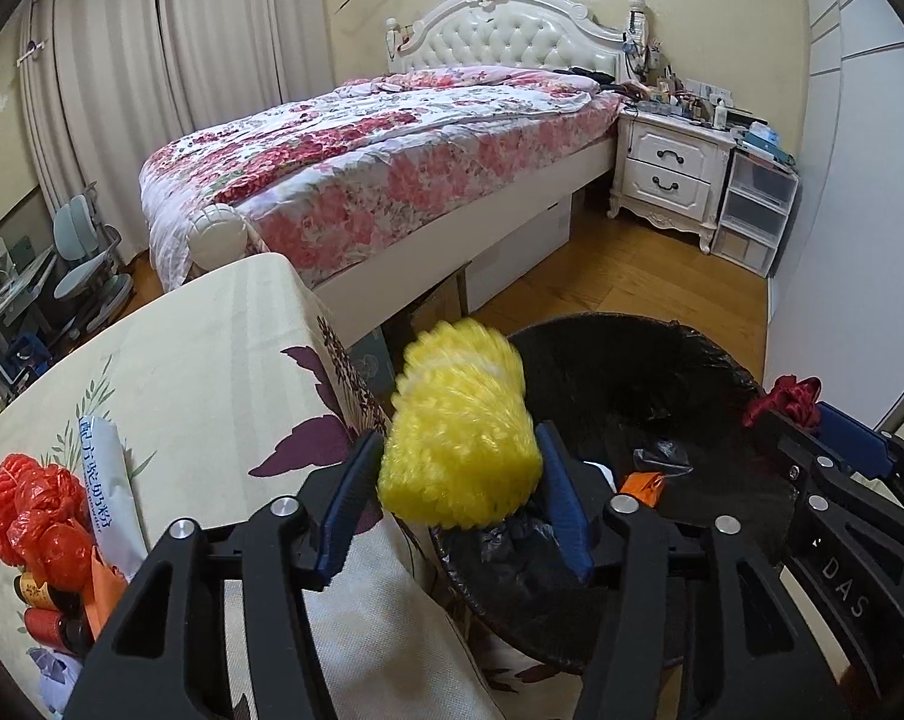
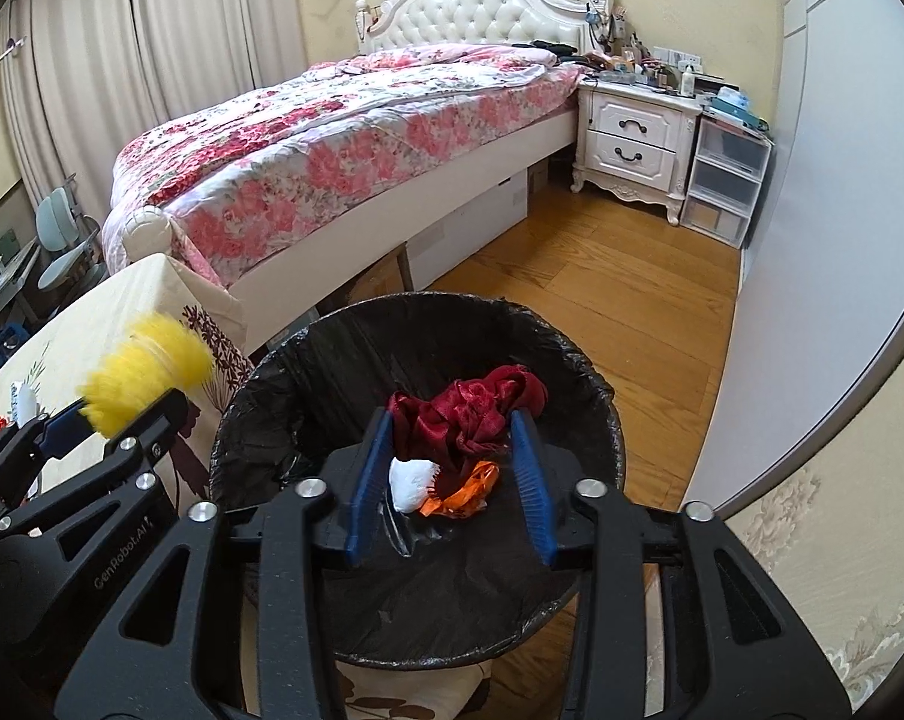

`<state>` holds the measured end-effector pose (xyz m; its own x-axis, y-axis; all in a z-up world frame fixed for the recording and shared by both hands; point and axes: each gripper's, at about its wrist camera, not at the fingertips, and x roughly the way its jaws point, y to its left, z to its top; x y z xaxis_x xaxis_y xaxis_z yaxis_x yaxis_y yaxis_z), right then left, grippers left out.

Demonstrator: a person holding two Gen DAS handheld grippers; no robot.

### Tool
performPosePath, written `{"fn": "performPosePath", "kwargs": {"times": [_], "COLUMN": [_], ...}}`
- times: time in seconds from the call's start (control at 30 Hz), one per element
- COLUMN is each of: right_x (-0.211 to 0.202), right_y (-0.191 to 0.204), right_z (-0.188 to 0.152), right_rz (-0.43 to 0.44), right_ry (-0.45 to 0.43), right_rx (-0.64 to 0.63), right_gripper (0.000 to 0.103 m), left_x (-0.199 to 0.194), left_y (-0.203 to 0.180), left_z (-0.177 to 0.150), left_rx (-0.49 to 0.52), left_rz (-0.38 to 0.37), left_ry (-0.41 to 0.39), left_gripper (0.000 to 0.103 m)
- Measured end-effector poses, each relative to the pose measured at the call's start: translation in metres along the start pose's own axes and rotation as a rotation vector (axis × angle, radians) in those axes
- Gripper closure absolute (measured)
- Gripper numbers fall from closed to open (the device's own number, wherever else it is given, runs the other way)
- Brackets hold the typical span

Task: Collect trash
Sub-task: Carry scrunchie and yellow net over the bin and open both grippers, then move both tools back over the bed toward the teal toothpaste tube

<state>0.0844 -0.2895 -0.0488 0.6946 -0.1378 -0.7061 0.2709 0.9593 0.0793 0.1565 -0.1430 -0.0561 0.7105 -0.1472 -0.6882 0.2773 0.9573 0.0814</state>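
Observation:
A fluffy yellow ball (image 1: 460,444) sits between the blue pads of my left gripper (image 1: 457,438) over the near left rim of the black-lined bin (image 1: 631,324). It is blurred and the jaws stand apart around it. In the right wrist view my right gripper (image 2: 452,420) hangs over the bin (image 2: 452,300), jaws apart, with a dark red cloth (image 2: 469,414) loose between the fingers. Below it lie a white wad (image 2: 413,480) and an orange scrap (image 2: 469,486). The left gripper (image 2: 122,414) and yellow ball (image 2: 146,372) show at the left.
A table with a flowered cloth (image 1: 212,330) stands left of the bin, carrying a red plastic bag (image 1: 32,510), a white packet (image 1: 107,480) and small bottles (image 1: 44,624). Behind are a bed (image 1: 362,162), a nightstand (image 1: 667,174), plastic drawers (image 1: 751,210) and wood floor (image 2: 601,300).

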Motion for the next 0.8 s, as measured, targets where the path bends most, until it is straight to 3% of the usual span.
{"fn": "performPosePath", "kwargs": {"times": [0.13, 0.23, 0.33, 0.57, 0.8], "right_x": [0.000, -0.004, -0.007, -0.018, -0.033], "right_y": [-0.003, -0.004, -0.005, -0.003, 0.005], "right_z": [0.001, 0.001, 0.002, 0.001, -0.006], "right_rz": [-0.008, -0.011, -0.020, -0.027, -0.018], "right_ry": [-0.003, -0.010, -0.022, -0.039, -0.044], "right_rx": [0.010, 0.019, 0.021, 0.018, 0.005], "right_gripper": [0.055, 0.055, 0.048, 0.038, 0.036], "left_x": [-0.002, -0.003, -0.005, -0.019, -0.040], "left_y": [0.001, 0.003, 0.005, 0.012, 0.026], "left_z": [0.001, 0.001, 0.001, -0.003, -0.011], "left_rx": [-0.012, -0.014, -0.018, -0.032, -0.056], "left_rz": [0.008, 0.019, 0.022, 0.036, 0.065], "left_ry": [-0.011, -0.011, -0.010, -0.010, -0.012], "left_gripper": [0.027, 0.022, 0.019, 0.017, 0.017]}}
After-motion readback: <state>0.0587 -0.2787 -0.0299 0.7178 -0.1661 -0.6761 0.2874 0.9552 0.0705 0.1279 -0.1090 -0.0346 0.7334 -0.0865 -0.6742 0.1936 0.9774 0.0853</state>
